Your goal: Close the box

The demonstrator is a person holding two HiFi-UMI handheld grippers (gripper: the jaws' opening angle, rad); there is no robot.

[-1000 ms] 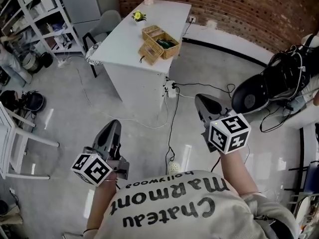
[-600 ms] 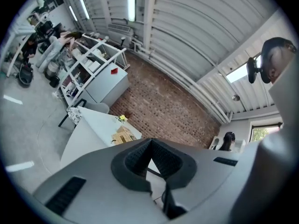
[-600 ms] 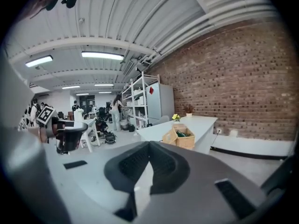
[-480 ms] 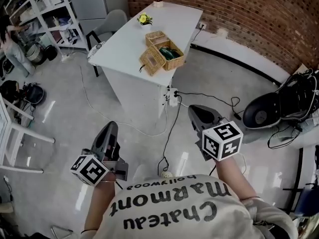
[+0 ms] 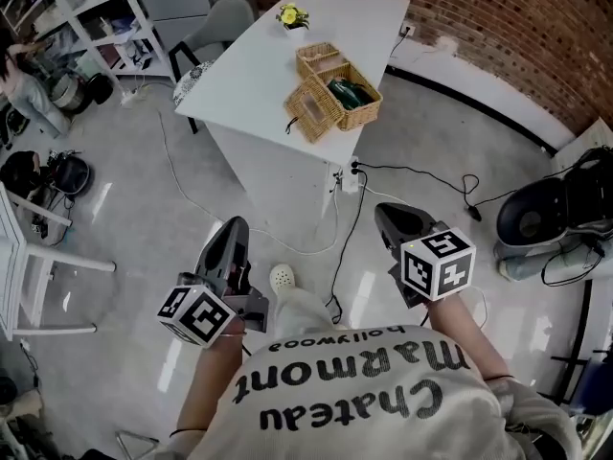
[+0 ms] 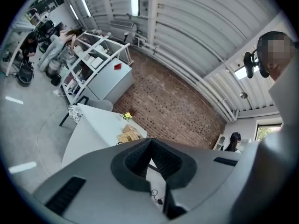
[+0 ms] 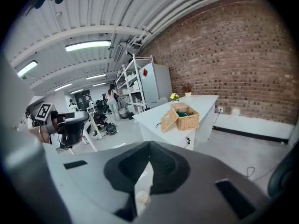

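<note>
The head camera sits on the person (image 5: 335, 401), looking steeply down past the left gripper (image 5: 235, 226) and right gripper (image 5: 386, 211) to the floor (image 5: 134, 199), with the white table (image 5: 249, 80) well ahead. Each gripper camera rides just behind its own jaws and looks along them across the room. All three views share that far-off table, the wicker box (image 5: 342, 94) on it and the brick wall (image 5: 517, 27) behind.

A white table (image 5: 254, 80) stands near a brick wall (image 5: 498, 22), grey chair (image 5: 228, 17) beside it.

Woven wicker box (image 5: 360, 113), smooth white table (image 5: 251, 73), glossy floor (image 5: 134, 214)
</note>
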